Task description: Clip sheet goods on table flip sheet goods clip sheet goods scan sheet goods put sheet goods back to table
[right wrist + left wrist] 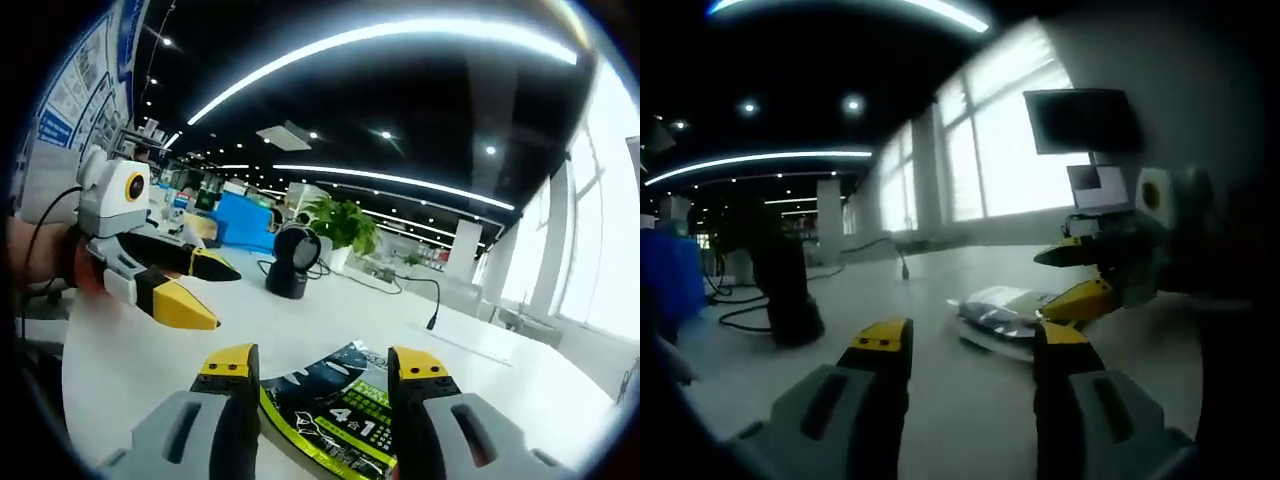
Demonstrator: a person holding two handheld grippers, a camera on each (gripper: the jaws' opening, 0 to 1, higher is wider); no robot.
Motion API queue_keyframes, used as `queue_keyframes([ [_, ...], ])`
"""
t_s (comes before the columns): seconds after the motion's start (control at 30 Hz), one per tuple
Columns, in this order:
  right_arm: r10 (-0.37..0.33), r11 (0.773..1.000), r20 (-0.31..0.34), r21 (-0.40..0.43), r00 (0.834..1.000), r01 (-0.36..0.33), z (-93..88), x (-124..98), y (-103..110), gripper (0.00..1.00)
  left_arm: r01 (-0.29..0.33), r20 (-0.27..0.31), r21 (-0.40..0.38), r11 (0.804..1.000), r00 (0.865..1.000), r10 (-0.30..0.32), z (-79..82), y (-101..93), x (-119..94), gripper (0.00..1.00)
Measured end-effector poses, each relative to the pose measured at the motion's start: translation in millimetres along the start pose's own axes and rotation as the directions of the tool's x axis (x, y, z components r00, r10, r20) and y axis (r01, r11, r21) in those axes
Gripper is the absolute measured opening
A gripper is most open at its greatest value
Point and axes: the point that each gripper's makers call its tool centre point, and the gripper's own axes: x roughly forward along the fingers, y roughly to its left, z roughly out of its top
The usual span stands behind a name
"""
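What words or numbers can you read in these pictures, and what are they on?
"4" and "1", with a small mark between them that I cannot read: on the dark and green sheet goods packet lying on the white table.
Other print on that packet: too small to read.
Blue wall posters: writing too blurred to read.

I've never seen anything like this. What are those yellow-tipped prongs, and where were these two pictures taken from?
No robot here: a person holds a two-jaw tool in each hand, with a camera on each. In the left gripper view, the left tool points across a white table; the right tool shows beyond it. In the right gripper view, the right tool hovers open over a dark packet on the table, with the left tool alongside. Both are open and hold nothing. A black scanner stands farther back.
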Motion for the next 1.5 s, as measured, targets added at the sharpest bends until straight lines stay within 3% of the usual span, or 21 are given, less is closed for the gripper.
queue_keyframes([
  [0.53, 0.006, 0.996, -0.055, -0.086, 0.998, -0.011, -14.7, 1.3, 11.8, 0.46, -0.002, 0.002, -0.001, 1.0, 1.0, 0.002, 0.9, 0.0, -0.5, 0.41],
  [1.07, -0.011, 0.998, -0.077, -0.058, 0.997, 0.006, -26.2, -9.9, 4.0, 0.44, -0.004, -0.002, 0.002, 1.0, 1.0, 0.004, 0.2, -0.2, -0.7, 0.41],
  [1.17, -0.012, 0.994, -0.066, -0.108, 0.998, 0.005, -24.4, -9.4, 6.5, 0.36, -0.005, -0.003, 0.003, 1.0, 1.0, 0.005, 0.1, -0.3, -0.7, 0.41],
  [1.43, 0.058, 0.986, -0.067, -0.152, 0.996, -0.068, -22.9, -7.3, 25.3, 0.01, -0.005, -0.004, 0.003, 1.0, 1.0, 0.005, 0.1, -0.5, -0.9, 0.41],
  [1.5, 0.069, 0.983, -0.066, -0.163, 0.995, -0.079, -22.6, -7.2, 29.0, 0.0, -0.005, -0.004, 0.002, 1.0, 1.0, 0.005, 0.3, -0.5, -1.0, 0.41],
])
